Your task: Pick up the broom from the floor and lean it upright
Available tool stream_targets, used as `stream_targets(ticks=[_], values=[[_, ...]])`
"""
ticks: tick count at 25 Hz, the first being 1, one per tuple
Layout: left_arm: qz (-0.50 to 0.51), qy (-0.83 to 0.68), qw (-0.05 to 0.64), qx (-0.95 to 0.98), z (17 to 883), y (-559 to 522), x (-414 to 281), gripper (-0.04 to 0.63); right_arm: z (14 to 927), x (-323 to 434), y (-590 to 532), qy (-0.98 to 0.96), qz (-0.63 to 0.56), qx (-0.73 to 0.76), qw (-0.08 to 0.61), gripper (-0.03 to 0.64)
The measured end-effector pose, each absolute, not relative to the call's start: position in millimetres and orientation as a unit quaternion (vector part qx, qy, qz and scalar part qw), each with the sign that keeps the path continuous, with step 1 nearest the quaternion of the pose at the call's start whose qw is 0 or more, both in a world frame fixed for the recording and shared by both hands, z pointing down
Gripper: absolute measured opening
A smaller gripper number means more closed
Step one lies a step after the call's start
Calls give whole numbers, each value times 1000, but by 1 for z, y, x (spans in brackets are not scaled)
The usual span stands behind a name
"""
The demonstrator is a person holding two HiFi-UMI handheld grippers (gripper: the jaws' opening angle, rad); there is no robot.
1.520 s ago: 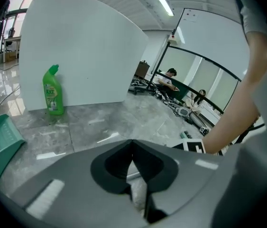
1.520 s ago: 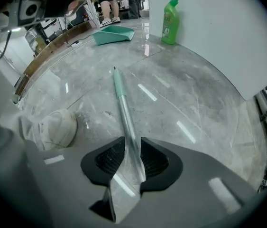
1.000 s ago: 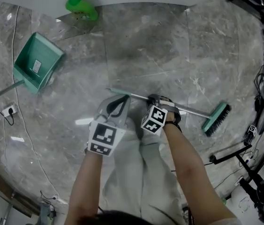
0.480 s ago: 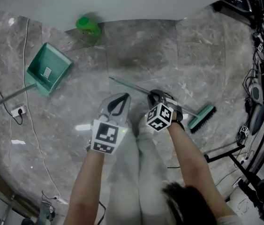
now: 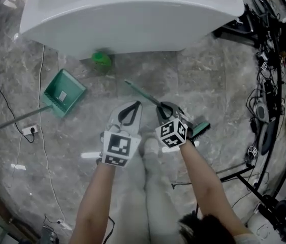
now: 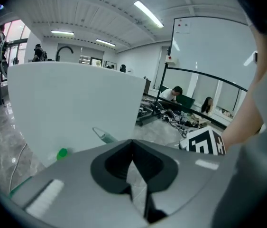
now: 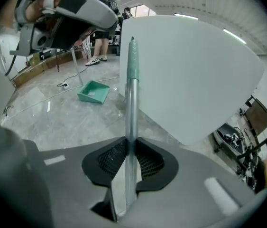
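Note:
The broom is off the floor, its silver handle [image 5: 145,93] slanting from a green grip end near the white table down to the green brush head [image 5: 199,129] by my right forearm. My right gripper [image 5: 163,106] is shut on the handle [image 7: 131,94], which runs up between its pads [image 7: 145,163] to the green grip [image 7: 132,61]. My left gripper [image 5: 136,104] hovers just left of the handle, tips together with nothing between them [image 6: 133,144]. The handle's end [image 6: 104,135] shows beyond it in the left gripper view.
A white table [image 5: 132,14] spans the top. A green bottle [image 5: 101,60] stands by its base, with a green dustpan [image 5: 64,93] and its long handle to the left. A power strip [image 5: 31,131] and cables lie at left; stands and cables crowd the right edge [image 5: 264,111].
Both grippers have risen and the right one has carried the broom up off the floor. The brush head swung in toward me and the handle now points up toward the table.

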State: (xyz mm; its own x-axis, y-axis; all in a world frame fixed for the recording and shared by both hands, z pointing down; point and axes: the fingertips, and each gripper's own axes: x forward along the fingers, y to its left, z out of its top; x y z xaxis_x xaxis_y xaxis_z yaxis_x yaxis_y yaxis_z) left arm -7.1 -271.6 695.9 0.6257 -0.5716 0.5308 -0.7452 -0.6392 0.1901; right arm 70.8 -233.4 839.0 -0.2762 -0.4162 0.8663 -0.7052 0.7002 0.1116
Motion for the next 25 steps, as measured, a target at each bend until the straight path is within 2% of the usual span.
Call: stream_targets(ticks=[16,25], values=[[168,-432,165,871,605,-352,-12,-2,707,97,-398,-746,158,545,348,75],[156,-468,166,854,589,-375,-37,-2,686,95,-460,-707,160,594,349,78]])
